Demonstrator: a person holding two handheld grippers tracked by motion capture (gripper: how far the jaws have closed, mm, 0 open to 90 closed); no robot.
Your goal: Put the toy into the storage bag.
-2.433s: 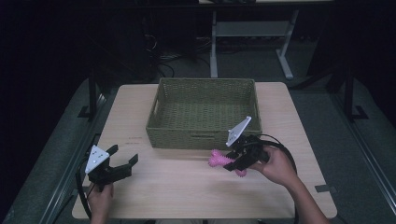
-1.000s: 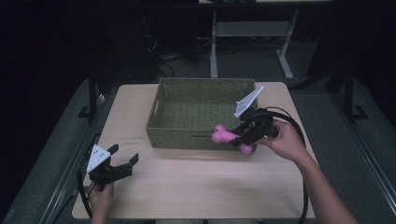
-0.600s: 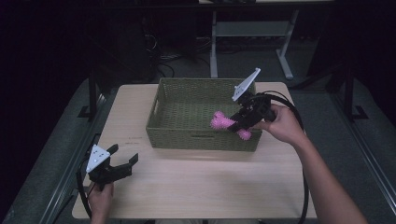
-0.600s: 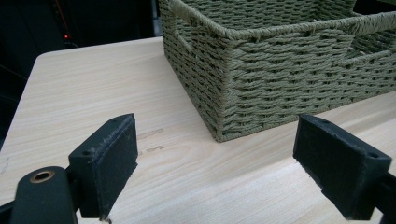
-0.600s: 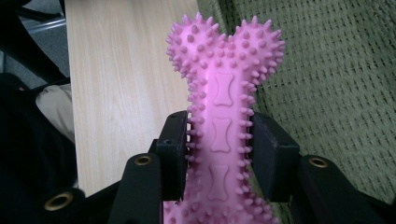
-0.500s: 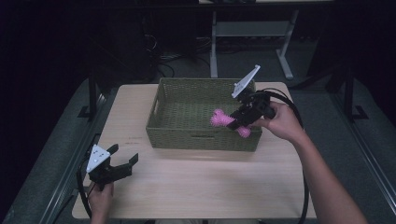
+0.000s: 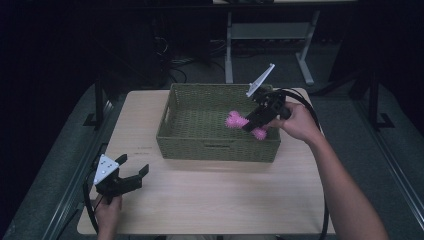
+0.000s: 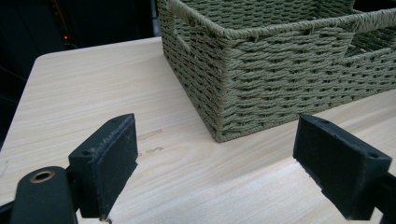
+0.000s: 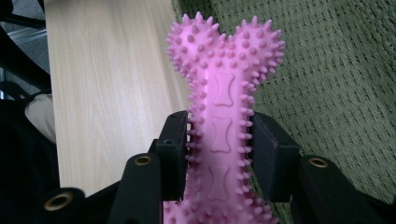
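Observation:
A pink spiky bone toy [image 7: 235, 120] [image 9: 223, 98] hangs above the right half of the green woven basket [image 7: 175, 135], clamped by its shaft in my right gripper [image 7: 251, 125] [image 9: 218, 154], which is shut on it. The toy's far knob points over the basket's inside. Near the table's front left corner my left gripper [image 7: 134, 176] [image 8: 219, 168] stands open with nothing between its jaws, and it faces the basket's near left corner [image 8: 219, 93].
The basket sits at the back middle of the light wooden table [image 7: 210, 200]. A cable [image 7: 310, 107] loops from the right gripper. Beyond the table stand a white desk frame [image 7: 265, 30] and dark floor.
My right gripper has carried the pink bone up from the table's front, over the basket's right wall and leftward above its inside. The left gripper has stayed put.

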